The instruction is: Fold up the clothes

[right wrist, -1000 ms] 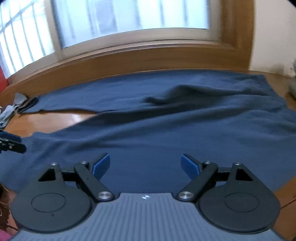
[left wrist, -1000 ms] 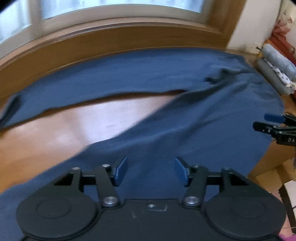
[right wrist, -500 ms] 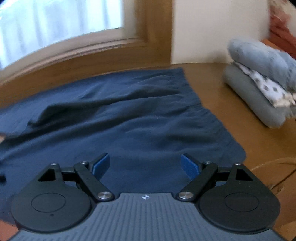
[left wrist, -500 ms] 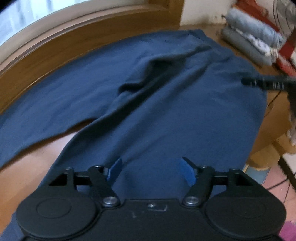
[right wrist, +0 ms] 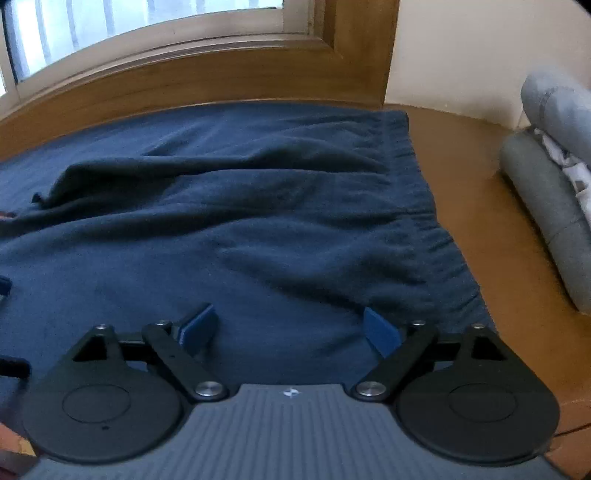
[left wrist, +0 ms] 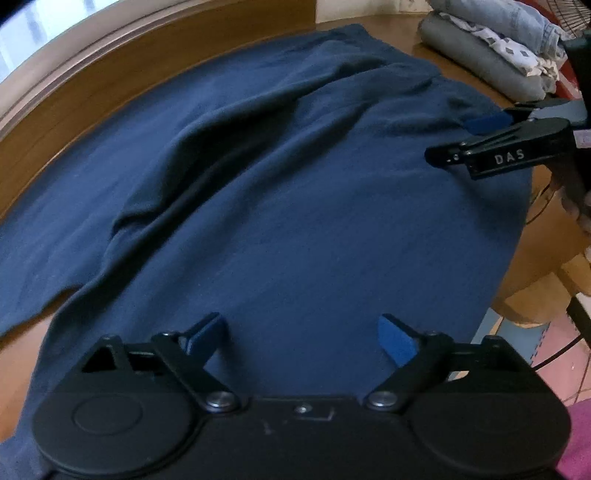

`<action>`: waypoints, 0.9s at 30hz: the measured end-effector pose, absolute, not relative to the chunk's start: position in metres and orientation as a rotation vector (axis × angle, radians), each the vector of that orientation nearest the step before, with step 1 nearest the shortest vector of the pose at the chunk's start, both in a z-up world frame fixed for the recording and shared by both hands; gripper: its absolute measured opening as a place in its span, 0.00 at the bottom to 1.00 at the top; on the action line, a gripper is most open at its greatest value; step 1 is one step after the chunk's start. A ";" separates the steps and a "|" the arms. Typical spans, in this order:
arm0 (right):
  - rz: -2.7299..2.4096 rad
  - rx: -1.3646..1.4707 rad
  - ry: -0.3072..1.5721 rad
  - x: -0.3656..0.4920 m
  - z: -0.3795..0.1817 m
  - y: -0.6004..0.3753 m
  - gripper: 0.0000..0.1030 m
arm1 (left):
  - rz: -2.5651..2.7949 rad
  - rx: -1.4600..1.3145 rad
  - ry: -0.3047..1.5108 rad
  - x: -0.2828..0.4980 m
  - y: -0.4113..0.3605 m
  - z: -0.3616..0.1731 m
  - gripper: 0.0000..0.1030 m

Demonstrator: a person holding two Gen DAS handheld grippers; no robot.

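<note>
Folded clothes stack (left wrist: 491,55) sits beside navy trousers (left wrist: 295,206).

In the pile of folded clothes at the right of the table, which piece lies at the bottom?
The plain grey piece lies at the bottom, directly on the wooden table. The white patterned piece rests on it, and the light blue one is on top.

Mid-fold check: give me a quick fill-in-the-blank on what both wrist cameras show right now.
1. The garment spread on the wooden table is dark ____ in colour.
2. Both the left gripper and the right gripper have their jaws ____, with nothing clamped between the pads.
3. The stack of folded clothes lies beyond the garment's gathered ____ edge.
4. Behind the table runs a wooden ____ frame.

Missing words: blue; open; waistband; window
</note>
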State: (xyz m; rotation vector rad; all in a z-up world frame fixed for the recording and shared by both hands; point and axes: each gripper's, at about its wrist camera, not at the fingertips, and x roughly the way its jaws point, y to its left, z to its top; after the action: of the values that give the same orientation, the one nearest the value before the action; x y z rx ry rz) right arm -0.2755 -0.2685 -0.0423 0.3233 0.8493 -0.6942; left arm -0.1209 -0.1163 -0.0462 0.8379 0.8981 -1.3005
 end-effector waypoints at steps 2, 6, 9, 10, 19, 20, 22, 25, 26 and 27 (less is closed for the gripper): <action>-0.687 0.324 0.858 -0.284 -0.042 -0.284 0.87 | -1.309 0.834 0.889 -0.134 -0.130 -0.048 0.90; -0.714 0.336 0.875 -0.301 -0.043 -0.316 0.88 | -1.334 0.815 0.856 -0.156 -0.151 -0.054 0.91; -0.743 0.326 0.886 -0.311 -0.043 -0.332 0.92 | -1.347 0.797 0.841 -0.163 -0.163 -0.057 0.92; -0.750 0.330 0.887 -0.313 -0.043 -0.336 0.92 | -1.341 0.792 0.846 -0.162 -0.164 -0.057 0.91; -0.705 0.292 0.772 -0.297 -0.004 -0.316 0.84 | -1.110 0.703 0.831 -0.093 -0.111 -0.024 0.84; -0.687 0.288 0.744 -0.292 0.003 -0.309 0.84 | -1.071 0.695 0.822 -0.078 -0.100 -0.020 0.84; -0.635 0.258 0.740 -0.266 0.009 -0.289 0.84 | -0.990 0.687 0.807 -0.044 -0.078 -0.015 0.84; -0.549 0.209 0.755 -0.218 0.011 -0.255 0.84 | -0.887 0.677 0.797 0.006 -0.045 -0.013 0.84; -0.516 0.201 0.761 -0.198 0.007 -0.244 0.84 | -0.864 0.671 0.798 0.023 -0.034 -0.014 0.84; -0.485 0.197 0.762 -0.178 0.002 -0.230 0.84 | -0.856 0.667 0.793 0.042 -0.024 -0.015 0.84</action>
State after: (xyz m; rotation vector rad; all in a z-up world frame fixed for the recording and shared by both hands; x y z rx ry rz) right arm -0.1778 -0.2298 0.0020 0.1967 0.7624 -0.4852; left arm 0.0415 -0.0236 -0.0146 0.6670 0.7928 -0.8559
